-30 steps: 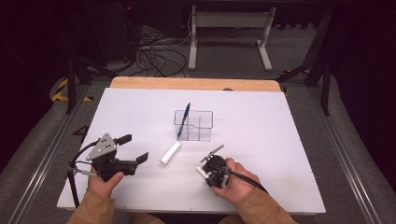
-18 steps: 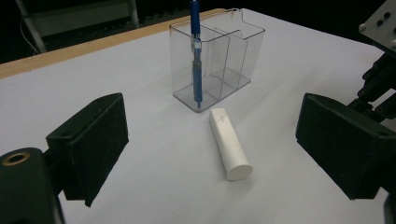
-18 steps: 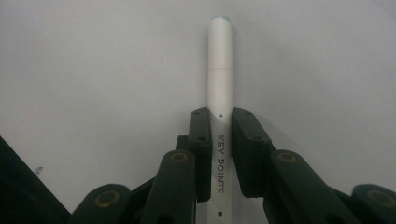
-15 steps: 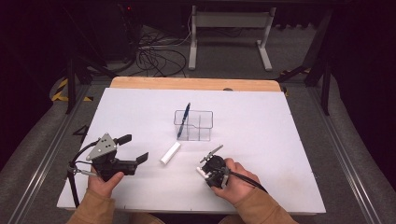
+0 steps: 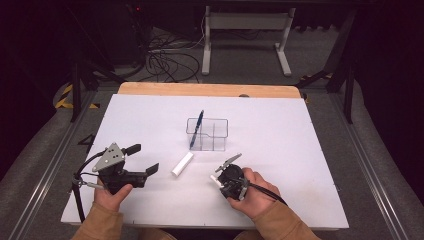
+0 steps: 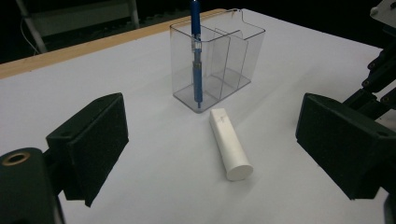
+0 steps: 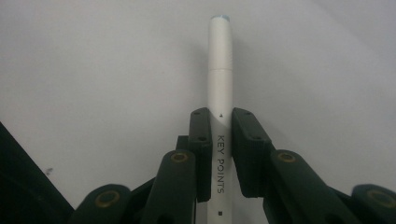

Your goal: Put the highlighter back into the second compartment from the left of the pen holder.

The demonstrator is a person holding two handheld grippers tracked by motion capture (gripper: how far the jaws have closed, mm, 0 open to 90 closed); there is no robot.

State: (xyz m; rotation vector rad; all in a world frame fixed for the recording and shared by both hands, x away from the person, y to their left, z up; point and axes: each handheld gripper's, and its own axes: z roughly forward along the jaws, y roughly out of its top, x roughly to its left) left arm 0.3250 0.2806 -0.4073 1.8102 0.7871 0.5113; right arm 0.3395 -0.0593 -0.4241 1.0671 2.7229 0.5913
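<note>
The right claw [image 7: 219, 140] is clamped on a white marker [image 7: 220, 93] low over the counter [image 5: 300, 150], while the left claw [image 6: 210, 149] stands apart, facing a white cap [image 6: 231, 149] lying just beside the clear organizer [image 6: 219, 60]. The marker looks grasped and ready for carrying. Next it likely needs lifting upright and lowering into a free compartment, clear of the blue pen [image 6: 197, 51].

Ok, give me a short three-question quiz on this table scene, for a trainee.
1. True or false: the blue pen stands in the clear organizer.
2. What is clamped in the right gripper? A) white marker B) blue pen C) nothing
3. How do the jaws of the left gripper stand?

Key: 1 true. 2 A, the white marker printed KEY POINTS. 3 Wide open, facing the white cylinder lying on the table, not touching it.
</note>
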